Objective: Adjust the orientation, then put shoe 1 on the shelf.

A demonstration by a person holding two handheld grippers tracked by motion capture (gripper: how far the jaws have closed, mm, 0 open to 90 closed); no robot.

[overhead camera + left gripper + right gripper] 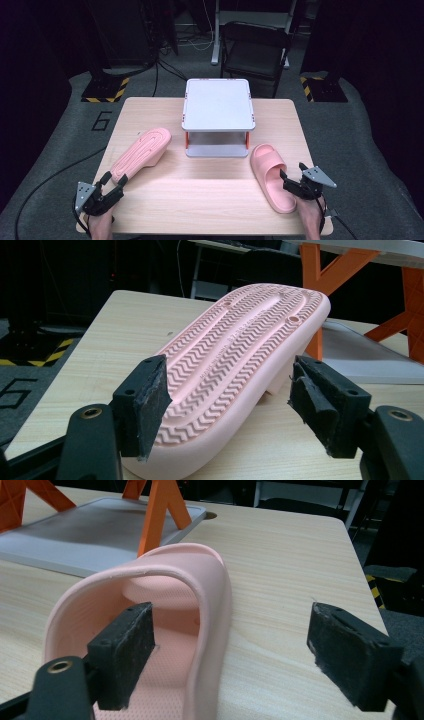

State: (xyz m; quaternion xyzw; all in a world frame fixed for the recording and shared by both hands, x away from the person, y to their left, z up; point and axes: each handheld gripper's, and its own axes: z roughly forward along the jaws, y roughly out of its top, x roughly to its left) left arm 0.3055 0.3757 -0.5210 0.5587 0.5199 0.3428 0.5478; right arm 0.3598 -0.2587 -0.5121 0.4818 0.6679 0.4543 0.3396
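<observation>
A pink slipper [142,152] [240,345] lies sole up on the left of the wooden table [200,200], toe toward the shelf. My left gripper [112,182] [227,400] is open around its heel end: the left pad sits at the sole's edge and the right pad stands clear of it. The second pink slipper [272,177] [165,580] lies right way up on the right. My right gripper [292,172] [235,645] stands open over its heel side, with one jaw above the footbed, the other over bare table, and the slipper's side wall between them.
A small grey two-level shelf [217,105] on orange legs [320,270] stands at the table's far middle, its lower plate [100,530] close to both slippers' toes. A black chair [255,47] stands on the floor behind the table.
</observation>
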